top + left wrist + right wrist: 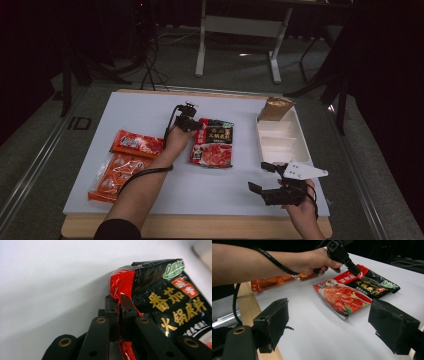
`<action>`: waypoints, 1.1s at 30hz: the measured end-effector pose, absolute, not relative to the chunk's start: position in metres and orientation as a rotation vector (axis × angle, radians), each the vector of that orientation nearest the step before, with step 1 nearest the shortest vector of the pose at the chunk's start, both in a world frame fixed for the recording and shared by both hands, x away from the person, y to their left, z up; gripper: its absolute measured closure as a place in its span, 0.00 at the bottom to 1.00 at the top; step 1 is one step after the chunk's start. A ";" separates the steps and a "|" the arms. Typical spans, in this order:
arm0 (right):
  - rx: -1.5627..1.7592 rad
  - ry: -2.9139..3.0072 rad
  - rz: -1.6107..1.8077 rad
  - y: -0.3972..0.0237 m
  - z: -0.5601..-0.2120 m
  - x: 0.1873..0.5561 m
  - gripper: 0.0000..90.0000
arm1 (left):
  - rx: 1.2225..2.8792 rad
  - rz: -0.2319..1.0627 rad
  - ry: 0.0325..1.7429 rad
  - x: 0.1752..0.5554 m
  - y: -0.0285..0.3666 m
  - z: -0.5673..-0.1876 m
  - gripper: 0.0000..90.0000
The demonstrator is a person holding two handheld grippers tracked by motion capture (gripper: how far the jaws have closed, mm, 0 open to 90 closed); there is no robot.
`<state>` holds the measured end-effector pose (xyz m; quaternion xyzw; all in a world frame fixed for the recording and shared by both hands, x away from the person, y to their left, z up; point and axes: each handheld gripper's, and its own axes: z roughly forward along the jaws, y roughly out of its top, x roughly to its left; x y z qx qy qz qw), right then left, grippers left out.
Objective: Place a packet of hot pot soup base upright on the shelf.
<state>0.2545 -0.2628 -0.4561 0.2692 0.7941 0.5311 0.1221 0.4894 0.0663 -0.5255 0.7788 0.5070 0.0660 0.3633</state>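
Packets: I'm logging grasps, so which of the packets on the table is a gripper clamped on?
The black-and-red packet mid-table; the left gripper pinches its edge. The two orange packets lie untouched at the left.

sauce packet (213, 142): black and red, gold lettering, green logo | snack bags (122, 165): orange-red | tray (292, 146): white | table top (145, 112): white | grippers (270, 180): black

High view overlooks table (150, 107); both tool views share the pouch (160, 297).
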 end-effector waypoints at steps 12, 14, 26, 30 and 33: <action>0.832 2.223 1.543 -0.269 -0.449 0.254 0.15 | 1.889 0.187 1.186 0.462 0.071 -0.488 0.97; 0.865 2.203 1.558 -0.270 -0.448 0.254 0.15 | 1.878 0.193 1.164 0.456 0.071 -0.482 0.97; 0.892 2.189 1.588 -0.272 -0.441 0.253 0.12 | 1.838 0.212 1.048 0.424 0.067 -0.454 0.97; 0.869 2.176 1.601 -0.274 -0.441 0.254 0.14 | 1.832 0.220 1.019 0.417 0.065 -0.449 0.97; 0.812 2.161 1.570 -0.275 -0.438 0.254 0.15 | 1.816 0.216 0.988 0.410 0.064 -0.445 0.97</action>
